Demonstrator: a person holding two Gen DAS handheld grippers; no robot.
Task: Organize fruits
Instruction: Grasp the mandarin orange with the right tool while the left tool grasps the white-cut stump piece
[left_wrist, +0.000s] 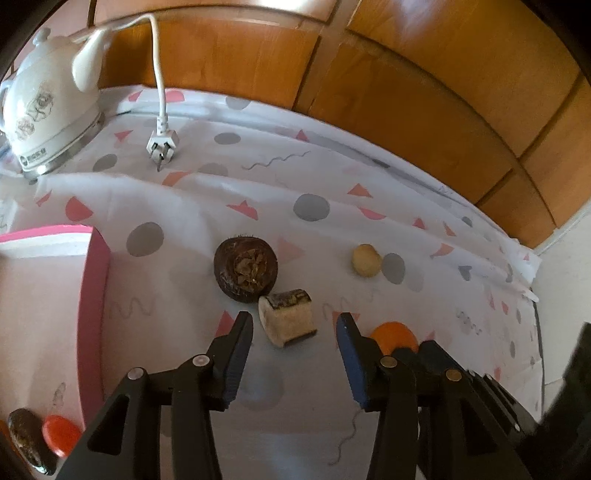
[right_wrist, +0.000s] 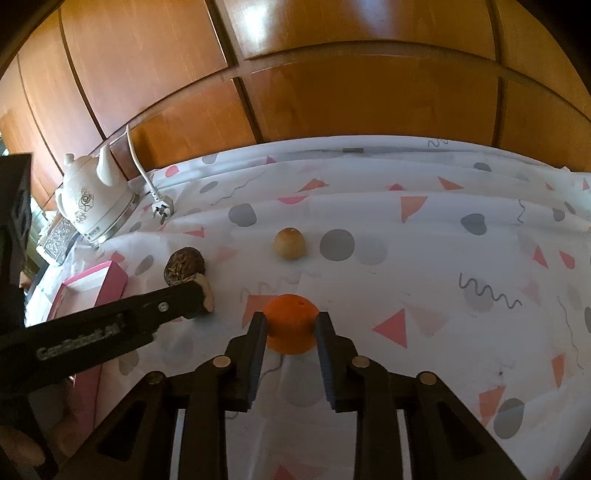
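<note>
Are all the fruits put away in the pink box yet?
Not yet. Two things, a dark fruit and a red one, already seem to lie in the pink box. The right gripper is closed around the orange fruit. The left gripper is open at the cut fruit piece. The dark round fruit and the small tan fruit wait on the tablecloth.

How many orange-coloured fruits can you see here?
2. One round orange fruit sits on the patterned tablecloth between the right hand-held gripper's fingers. A smaller red-orange one lies in the pink box. Others may be hidden.
</note>
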